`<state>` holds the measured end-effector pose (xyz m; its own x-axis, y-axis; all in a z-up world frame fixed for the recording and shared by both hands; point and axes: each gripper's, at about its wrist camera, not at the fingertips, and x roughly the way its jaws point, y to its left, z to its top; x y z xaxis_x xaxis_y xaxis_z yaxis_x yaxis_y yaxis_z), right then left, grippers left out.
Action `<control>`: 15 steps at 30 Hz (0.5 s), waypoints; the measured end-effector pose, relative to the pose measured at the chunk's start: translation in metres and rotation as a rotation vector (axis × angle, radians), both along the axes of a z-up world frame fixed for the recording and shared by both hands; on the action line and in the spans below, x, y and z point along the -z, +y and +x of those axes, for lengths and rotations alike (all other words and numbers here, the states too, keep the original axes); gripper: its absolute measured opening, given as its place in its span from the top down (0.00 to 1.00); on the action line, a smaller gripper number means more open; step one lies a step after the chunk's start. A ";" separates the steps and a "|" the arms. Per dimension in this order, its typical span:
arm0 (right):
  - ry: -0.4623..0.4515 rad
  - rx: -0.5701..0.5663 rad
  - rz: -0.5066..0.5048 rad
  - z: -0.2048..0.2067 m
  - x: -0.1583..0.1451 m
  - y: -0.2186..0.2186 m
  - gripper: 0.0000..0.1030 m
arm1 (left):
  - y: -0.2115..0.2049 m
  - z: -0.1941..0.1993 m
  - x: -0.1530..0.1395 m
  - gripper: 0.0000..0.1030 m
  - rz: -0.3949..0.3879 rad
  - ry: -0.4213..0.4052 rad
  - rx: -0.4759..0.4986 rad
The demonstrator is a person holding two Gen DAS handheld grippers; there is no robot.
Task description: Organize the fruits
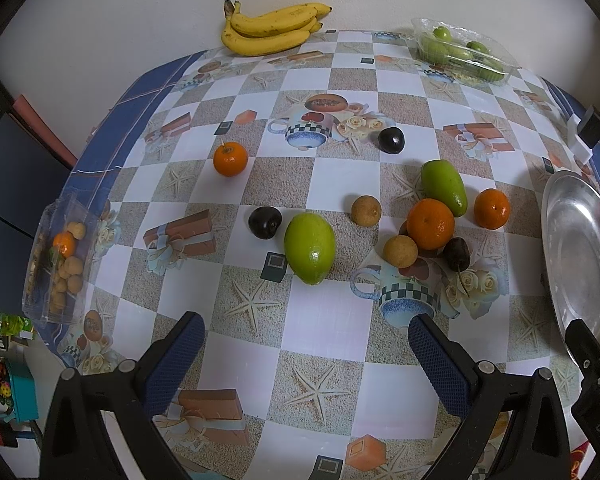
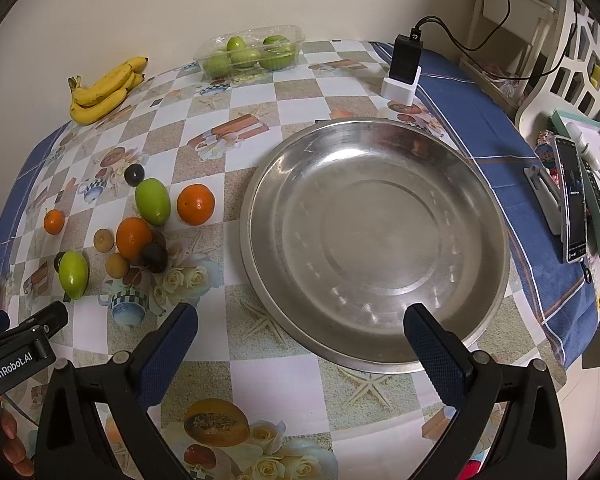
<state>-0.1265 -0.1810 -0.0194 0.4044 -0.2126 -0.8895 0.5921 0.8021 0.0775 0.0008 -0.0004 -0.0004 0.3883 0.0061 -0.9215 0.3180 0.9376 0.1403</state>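
At centre frame in the left wrist view, the green fruit (image 1: 309, 248) lies on the surface (image 1: 324, 320) just ahead of the released left claw (image 1: 306, 346), long axis pointing toward it. The right claw (image 2: 300, 336), also released, hovers over the steel plate (image 2: 496, 216).

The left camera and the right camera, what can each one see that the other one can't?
Only the left wrist view shows the whole clear box of small brown fruits at the table's left edge. Only the right wrist view shows the whole metal tray, empty, plus a phone on a stand. Both show the bananas, the clear box of green fruits, and the loose oranges, green fruits and dark fruits. Both the left gripper and right gripper are open.
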 end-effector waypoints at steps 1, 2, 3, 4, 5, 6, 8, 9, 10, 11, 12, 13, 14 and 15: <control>0.000 0.002 0.000 0.000 0.000 -0.001 0.00 | 0.000 0.000 0.000 0.00 0.000 0.000 0.000; 0.000 0.003 0.000 0.000 0.000 -0.001 0.00 | 0.000 0.000 0.000 0.00 0.000 0.000 0.000; 0.000 0.004 0.001 0.000 0.000 -0.001 0.00 | 0.000 0.000 0.000 0.00 0.000 0.001 0.000; 0.001 0.003 0.000 0.000 0.000 -0.001 0.00 | 0.000 0.000 0.000 0.00 0.000 0.001 0.000; 0.001 0.002 0.000 0.000 0.000 -0.001 0.00 | 0.000 0.000 0.000 0.00 0.000 0.001 0.000; 0.001 0.002 -0.001 0.000 0.000 -0.001 0.00 | 0.000 0.000 0.000 0.00 0.001 0.001 0.000; 0.003 0.001 -0.002 0.000 0.000 -0.001 0.00 | 0.000 0.000 0.000 0.00 0.001 0.001 0.000; 0.004 0.002 -0.002 0.000 0.001 -0.001 0.00 | 0.000 0.000 0.000 0.00 0.001 0.001 0.000; 0.004 0.003 -0.001 0.000 0.001 -0.001 0.00 | 0.000 0.000 0.000 0.00 0.000 0.002 0.000; 0.005 0.004 -0.002 0.000 0.001 -0.001 0.00 | 0.000 0.000 0.000 0.00 -0.001 0.003 -0.001; 0.005 0.005 0.000 0.000 0.001 -0.001 0.00 | 0.009 -0.005 0.008 0.00 -0.003 0.004 -0.001; 0.005 0.006 0.000 0.000 0.001 -0.001 0.00 | 0.009 -0.006 0.008 0.00 -0.003 0.003 -0.001; 0.005 0.007 0.000 0.000 0.001 -0.001 0.00 | 0.010 -0.007 0.008 0.00 -0.004 0.003 -0.002; 0.005 0.006 0.000 0.000 0.001 -0.001 0.00 | 0.010 -0.007 0.008 0.00 -0.004 0.003 -0.002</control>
<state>-0.1263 -0.1819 -0.0206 0.3984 -0.2151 -0.8916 0.5975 0.7984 0.0743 -0.0065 0.0094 -0.0080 0.3858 0.0027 -0.9226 0.3169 0.9388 0.1352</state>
